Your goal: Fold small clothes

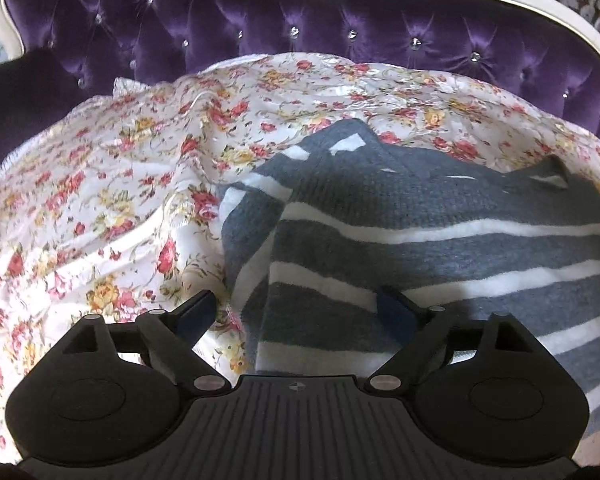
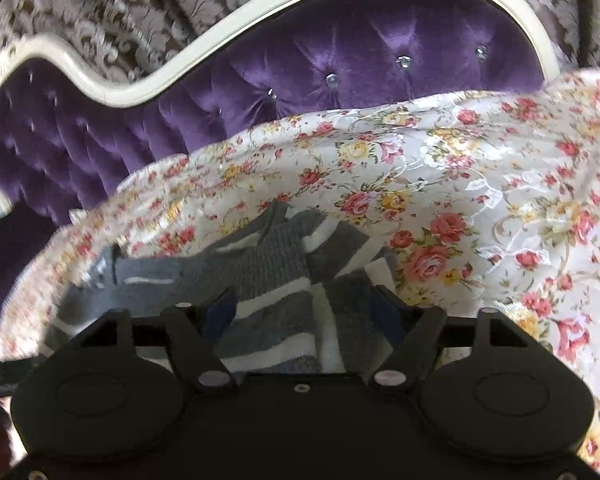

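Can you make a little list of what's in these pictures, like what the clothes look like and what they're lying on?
garment: grey and white striped knit top, partly bunched
lying on: floral cloth with red and yellow roses
behind: purple tufted sofa back, cream frame
left gripper: open, over the top's edge
right gripper: open, over the bunched stripes
folded yet: not neatly

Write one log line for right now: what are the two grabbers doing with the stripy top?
left gripper: open, over striped sweater edge | right gripper: open, fabric between fingers | floral bedspread underneath | fold not yet started
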`<action>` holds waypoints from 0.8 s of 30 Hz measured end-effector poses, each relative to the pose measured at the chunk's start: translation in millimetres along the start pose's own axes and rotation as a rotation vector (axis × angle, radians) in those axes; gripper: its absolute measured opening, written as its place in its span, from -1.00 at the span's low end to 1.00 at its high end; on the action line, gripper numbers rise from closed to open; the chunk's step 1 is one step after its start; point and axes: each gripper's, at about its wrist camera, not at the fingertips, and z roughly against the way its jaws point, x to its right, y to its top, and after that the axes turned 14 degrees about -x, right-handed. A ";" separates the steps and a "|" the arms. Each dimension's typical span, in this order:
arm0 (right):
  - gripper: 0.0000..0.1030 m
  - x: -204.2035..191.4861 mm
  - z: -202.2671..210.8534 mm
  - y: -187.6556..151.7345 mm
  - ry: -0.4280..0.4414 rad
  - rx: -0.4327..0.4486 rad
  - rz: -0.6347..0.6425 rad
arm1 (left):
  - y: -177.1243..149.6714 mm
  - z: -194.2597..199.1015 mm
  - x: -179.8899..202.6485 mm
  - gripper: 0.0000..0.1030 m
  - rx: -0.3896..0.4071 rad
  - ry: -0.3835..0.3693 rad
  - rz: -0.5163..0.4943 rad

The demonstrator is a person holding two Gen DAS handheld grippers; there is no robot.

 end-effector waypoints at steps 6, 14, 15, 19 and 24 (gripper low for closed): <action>0.57 18.5 10.6 4.0 0.064 0.000 -0.091 | -0.6 -2.5 -0.6 0.90 0.001 0.015 0.006; 0.97 38.7 18.3 5.7 0.191 -0.087 -0.116 | -0.4 -5.2 -3.6 1.00 -0.004 0.010 0.025; 0.97 41.8 17.2 5.4 0.210 -0.112 -0.112 | -0.2 -5.7 -5.1 1.00 -0.008 0.001 0.034; 0.97 55.7 11.7 4.9 0.261 -0.202 -0.111 | 0.0 -6.2 -6.3 1.00 -0.013 -0.007 0.040; 0.98 73.0 5.7 2.4 0.438 -0.274 -0.153 | -0.1 -6.2 -6.2 1.00 -0.012 -0.004 0.043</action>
